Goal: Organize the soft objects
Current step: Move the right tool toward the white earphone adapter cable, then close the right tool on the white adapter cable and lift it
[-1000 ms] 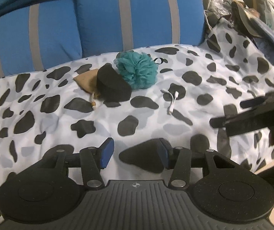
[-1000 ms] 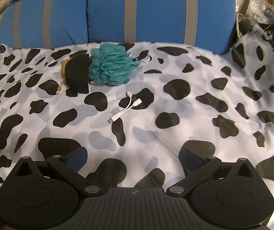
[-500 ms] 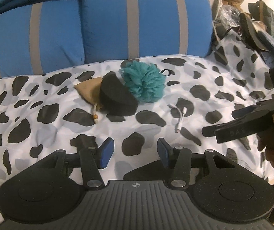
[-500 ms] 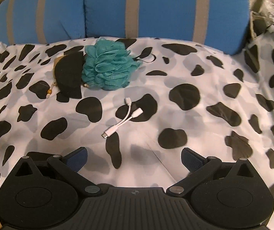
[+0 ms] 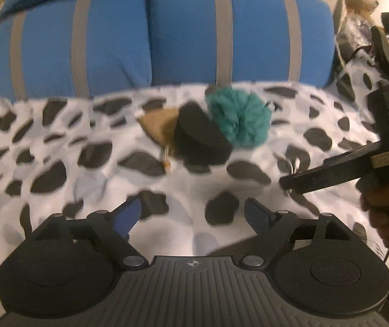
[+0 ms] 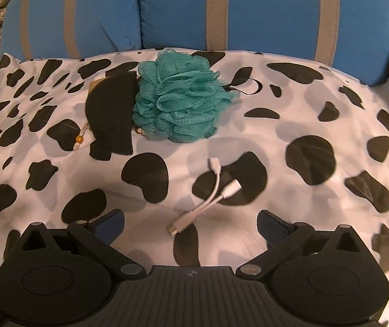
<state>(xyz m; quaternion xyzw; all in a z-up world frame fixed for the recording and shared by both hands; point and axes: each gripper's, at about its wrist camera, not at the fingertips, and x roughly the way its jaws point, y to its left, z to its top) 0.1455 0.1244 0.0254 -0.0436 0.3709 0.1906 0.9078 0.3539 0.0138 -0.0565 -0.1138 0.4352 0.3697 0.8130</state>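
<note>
A teal loofah (image 6: 178, 98) is seen lying on a cow-print sheet (image 6: 317, 125), close to two blue striped cushions (image 6: 270, 13) at the back. A black pad (image 6: 112, 117) is set against the loofah's left side, touching it, and a tan pouch (image 5: 159, 125) is partly hidden beneath that pad, its beaded drawstring (image 6: 79, 139) trailing onto the sheet. A white split cable (image 6: 208, 193) is laid nearer the cameras, apart from the loofah.

The right gripper (image 6: 191, 224) is held above the sheet with its jaws spread wide; nothing is gripped, and the cable's plug end is found just ahead of the gap, between the two fingertips. The left gripper (image 5: 193, 214) is seen with its jaws opening and nothing between them, only bare sheet below. In the left view, the right gripper (image 5: 330, 174) is shown at the right edge, carried by a hand (image 5: 382, 204).

A pile of clutter (image 5: 379, 41) is visible past the cushions on the right; its contents cannot be told.
</note>
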